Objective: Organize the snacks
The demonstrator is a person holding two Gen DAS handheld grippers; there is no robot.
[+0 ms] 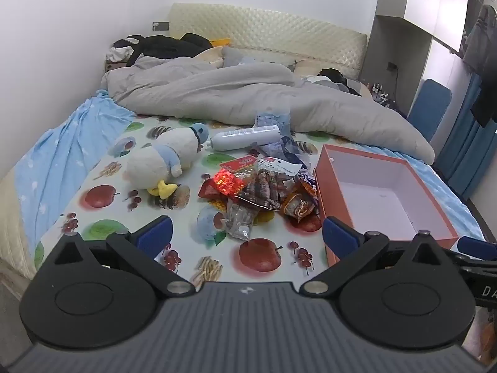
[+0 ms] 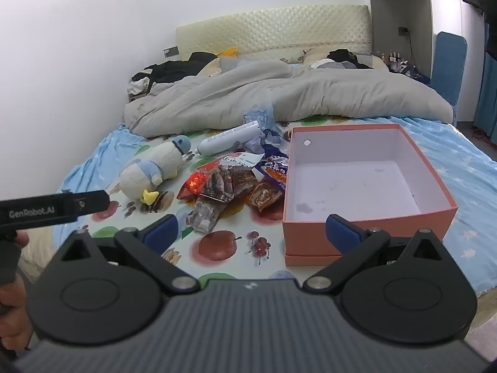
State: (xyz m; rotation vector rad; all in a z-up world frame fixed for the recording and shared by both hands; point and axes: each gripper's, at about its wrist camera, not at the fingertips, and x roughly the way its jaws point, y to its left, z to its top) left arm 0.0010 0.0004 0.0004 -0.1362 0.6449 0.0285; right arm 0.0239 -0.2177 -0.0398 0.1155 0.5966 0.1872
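Left wrist view, left gripper hovering wide open and empty, snack pile sitting mid-bed, orange box lying by bed's right edge, right gripper gaping empty too.

The bed is covered by a fruit-printed sheet, with a pale blue sheet bunched along its left side. A rumpled grey duvet lies across the far half, dark clothes heaped by the headboard. On the printed sheet rest a plush duck on its side, a white bottle lying flat beside it, a loose pile of snack packets, and just to its right an open orange box, standing upright.
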